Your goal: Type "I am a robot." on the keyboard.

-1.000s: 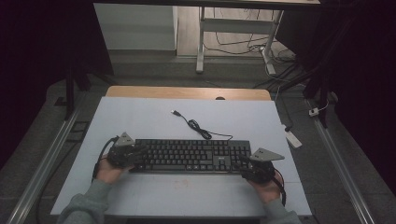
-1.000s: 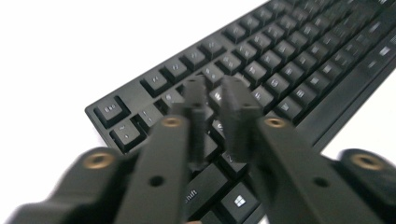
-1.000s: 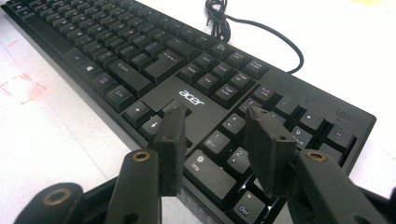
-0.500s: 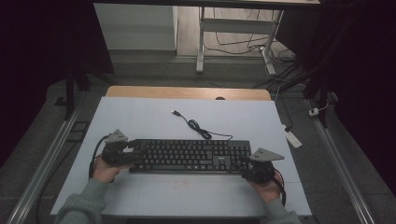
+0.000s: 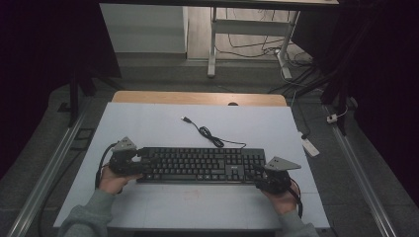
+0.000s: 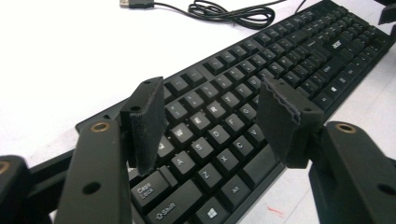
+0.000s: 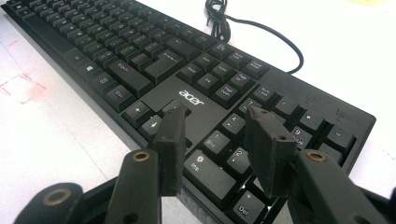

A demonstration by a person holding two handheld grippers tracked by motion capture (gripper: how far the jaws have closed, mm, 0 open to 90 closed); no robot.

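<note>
A black Acer keyboard [image 5: 200, 165] lay flat near the front of the white table [image 5: 148, 123]. The left gripper [image 6: 210, 121] and right gripper [image 7: 217, 144] hung over its two ends, jaws spread apart, pinching nothing. It looked like no lifting had started yet.

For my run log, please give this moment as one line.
left hand-held gripper: open, over keyboard left end | right hand-held gripper: open, over right end
</note>
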